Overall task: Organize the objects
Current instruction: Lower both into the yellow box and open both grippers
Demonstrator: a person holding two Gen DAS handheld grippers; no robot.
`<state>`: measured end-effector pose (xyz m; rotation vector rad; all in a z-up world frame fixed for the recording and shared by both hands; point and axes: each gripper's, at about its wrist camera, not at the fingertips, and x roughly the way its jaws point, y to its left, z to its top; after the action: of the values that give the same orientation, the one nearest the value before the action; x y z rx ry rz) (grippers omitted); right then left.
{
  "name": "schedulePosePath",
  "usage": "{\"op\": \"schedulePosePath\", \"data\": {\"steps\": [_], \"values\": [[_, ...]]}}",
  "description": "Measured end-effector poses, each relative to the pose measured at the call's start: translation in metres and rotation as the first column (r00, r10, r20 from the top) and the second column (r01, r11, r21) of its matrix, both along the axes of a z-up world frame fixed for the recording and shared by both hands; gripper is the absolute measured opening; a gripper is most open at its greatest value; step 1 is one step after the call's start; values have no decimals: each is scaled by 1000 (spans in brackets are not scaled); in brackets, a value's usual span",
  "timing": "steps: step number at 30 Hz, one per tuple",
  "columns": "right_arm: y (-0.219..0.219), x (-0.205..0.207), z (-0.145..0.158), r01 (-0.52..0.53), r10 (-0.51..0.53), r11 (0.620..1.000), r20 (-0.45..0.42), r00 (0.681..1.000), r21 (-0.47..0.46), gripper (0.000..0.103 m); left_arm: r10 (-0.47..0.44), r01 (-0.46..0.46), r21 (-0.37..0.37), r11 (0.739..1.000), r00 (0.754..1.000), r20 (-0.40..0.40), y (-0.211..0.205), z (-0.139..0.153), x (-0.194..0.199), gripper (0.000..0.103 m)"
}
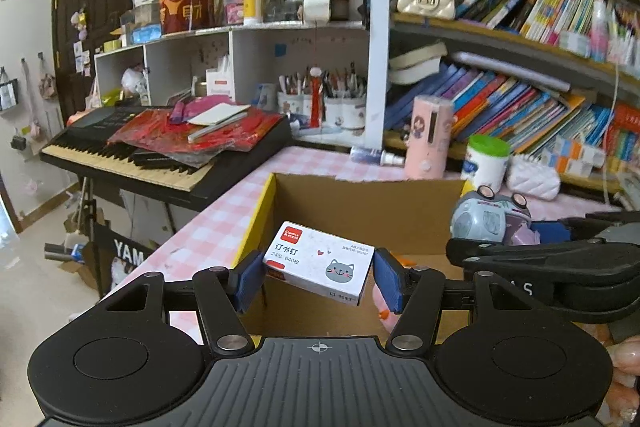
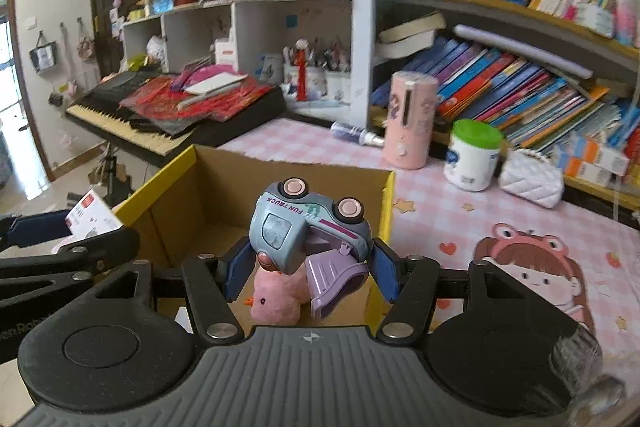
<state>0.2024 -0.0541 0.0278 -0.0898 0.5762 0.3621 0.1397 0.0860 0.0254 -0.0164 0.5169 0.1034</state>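
Right now we hold one thing in each gripper above the open cardboard box [image 1: 360, 203]. Our left gripper [image 1: 318, 277] is clamped on the white staple box [image 1: 320, 263], its blue pads pressing the two short ends, so the long axis runs across the jaws from 9 to 3 o'clock in the left wrist view. Our right gripper [image 2: 310, 267] is closed on the upside-down blue toy truck [image 2: 306, 223], wheels up, with its purple scoop hanging toward 5 o'clock.

Both loads hang over the carton's mouth, side by side; in the left wrist view the truck sits at 3 o'clock of the staple box, close by. Directly beneath the truck, at 6 o'clock in the right wrist view, a pink plush chick [image 2: 276, 301] lies on the carton floor. What else lies in the carton we cannot quite make out.

We judge the coming move a lowering and release into the carton, the right load likely landing on the chick.
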Motion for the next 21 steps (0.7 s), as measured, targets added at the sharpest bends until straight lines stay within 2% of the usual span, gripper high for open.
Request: {"op": "schedulePosePath", "data": {"steps": [6, 21], "values": [[6, 22, -14, -59, 58, 998, -39, 998, -14, 59, 32, -30, 34, 999, 997, -67, -3, -14, 16, 58], [6, 47, -28, -98, 95, 995, -82, 992, -30, 59, 45, -34, 68, 997, 985, -168, -13, -34, 32, 58]]}}
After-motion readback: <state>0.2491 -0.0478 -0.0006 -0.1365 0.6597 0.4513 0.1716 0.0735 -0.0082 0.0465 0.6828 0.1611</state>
